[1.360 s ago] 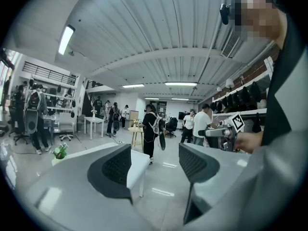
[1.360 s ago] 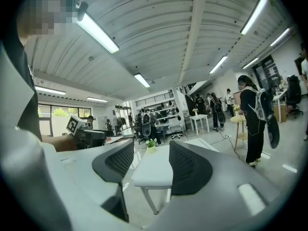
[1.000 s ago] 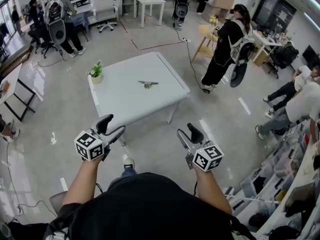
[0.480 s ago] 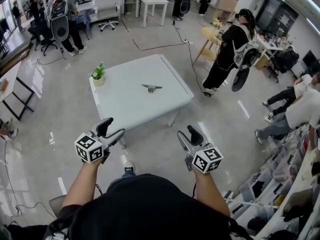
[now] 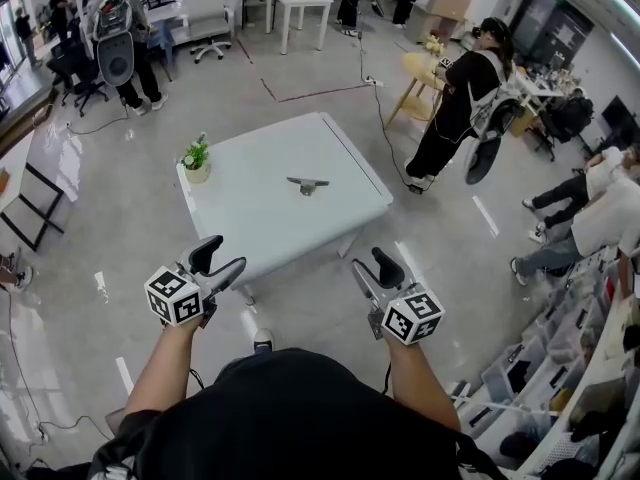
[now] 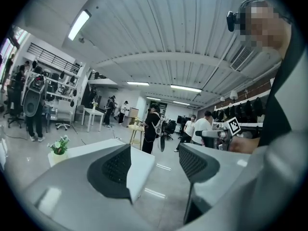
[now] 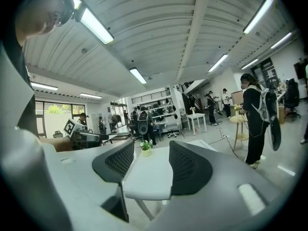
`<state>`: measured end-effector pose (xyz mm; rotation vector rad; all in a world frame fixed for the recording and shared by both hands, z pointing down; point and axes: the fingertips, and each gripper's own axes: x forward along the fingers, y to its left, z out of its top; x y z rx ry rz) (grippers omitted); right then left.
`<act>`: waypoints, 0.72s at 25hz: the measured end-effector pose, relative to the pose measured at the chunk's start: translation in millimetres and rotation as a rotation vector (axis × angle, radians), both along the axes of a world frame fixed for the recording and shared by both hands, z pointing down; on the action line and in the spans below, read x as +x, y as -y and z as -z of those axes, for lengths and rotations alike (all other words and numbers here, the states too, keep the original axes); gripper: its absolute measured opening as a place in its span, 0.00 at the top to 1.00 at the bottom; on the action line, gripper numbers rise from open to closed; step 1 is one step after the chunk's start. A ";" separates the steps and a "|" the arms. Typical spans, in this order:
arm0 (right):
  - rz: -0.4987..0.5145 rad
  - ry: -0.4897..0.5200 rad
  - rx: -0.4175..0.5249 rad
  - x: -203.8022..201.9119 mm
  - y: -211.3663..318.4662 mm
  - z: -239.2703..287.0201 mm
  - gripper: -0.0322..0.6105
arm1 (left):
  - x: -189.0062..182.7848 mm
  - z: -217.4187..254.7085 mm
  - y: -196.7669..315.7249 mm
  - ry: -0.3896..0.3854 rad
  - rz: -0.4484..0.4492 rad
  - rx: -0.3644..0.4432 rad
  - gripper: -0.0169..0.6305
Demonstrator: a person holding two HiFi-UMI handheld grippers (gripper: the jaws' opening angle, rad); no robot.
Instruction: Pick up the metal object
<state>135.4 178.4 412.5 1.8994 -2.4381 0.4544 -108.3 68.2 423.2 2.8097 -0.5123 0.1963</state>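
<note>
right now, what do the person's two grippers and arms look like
The grey plastic left gripper and right gripper match. Each has curved grey fingers with black dimpled pads inside, and a white cube with black square markers at the wrist end. The person wears a black short-sleeved top.

No words, numbers or brand names are legible to me in any view. The only print I can make out is black-and-white square patterns on the left marker cube [image 5: 178, 296] of the left gripper [image 5: 228, 251] and the right marker cube [image 5: 413, 314] of the right gripper [image 5: 367, 260].
</note>
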 end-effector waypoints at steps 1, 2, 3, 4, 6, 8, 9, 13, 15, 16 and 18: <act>-0.003 -0.001 -0.003 -0.5 5.0 -1.0 0.55 | -0.3 -1.4 6.0 -0.001 -0.003 -0.005 0.51; -0.007 -0.002 -0.006 -0.4 9.4 -2.0 0.55 | 0.4 -2.9 10.9 -0.003 -0.008 -0.011 0.51; -0.011 -0.002 -0.010 0.2 13.5 -2.6 0.55 | 2.0 -3.9 15.3 -0.006 -0.015 -0.018 0.51; -0.015 -0.002 -0.011 0.7 18.2 -2.2 0.55 | 4.1 -3.9 19.8 -0.009 -0.023 -0.023 0.51; -0.022 0.002 -0.010 -1.7 29.6 -1.5 0.55 | 6.4 -2.9 30.8 -0.010 -0.041 -0.028 0.51; -0.024 0.005 -0.012 -9.9 41.2 -3.5 0.55 | 3.4 -3.5 43.3 -0.007 -0.055 -0.029 0.51; -0.024 0.004 -0.014 -13.6 46.2 -4.6 0.55 | 1.6 -4.2 49.1 -0.008 -0.059 -0.030 0.51; -0.036 -0.008 -0.012 -13.4 61.3 -3.6 0.55 | 5.2 -5.2 69.3 -0.019 -0.078 -0.030 0.51; -0.050 -0.006 -0.011 -16.0 67.2 -4.7 0.55 | 3.7 -7.0 78.3 -0.020 -0.091 -0.037 0.51; -0.055 -0.006 -0.012 -17.9 70.0 -5.1 0.55 | 2.5 -7.5 82.0 -0.019 -0.097 -0.039 0.51; -0.065 -0.010 -0.013 -20.0 75.1 -4.3 0.55 | 2.8 -6.1 87.9 -0.018 -0.113 -0.038 0.51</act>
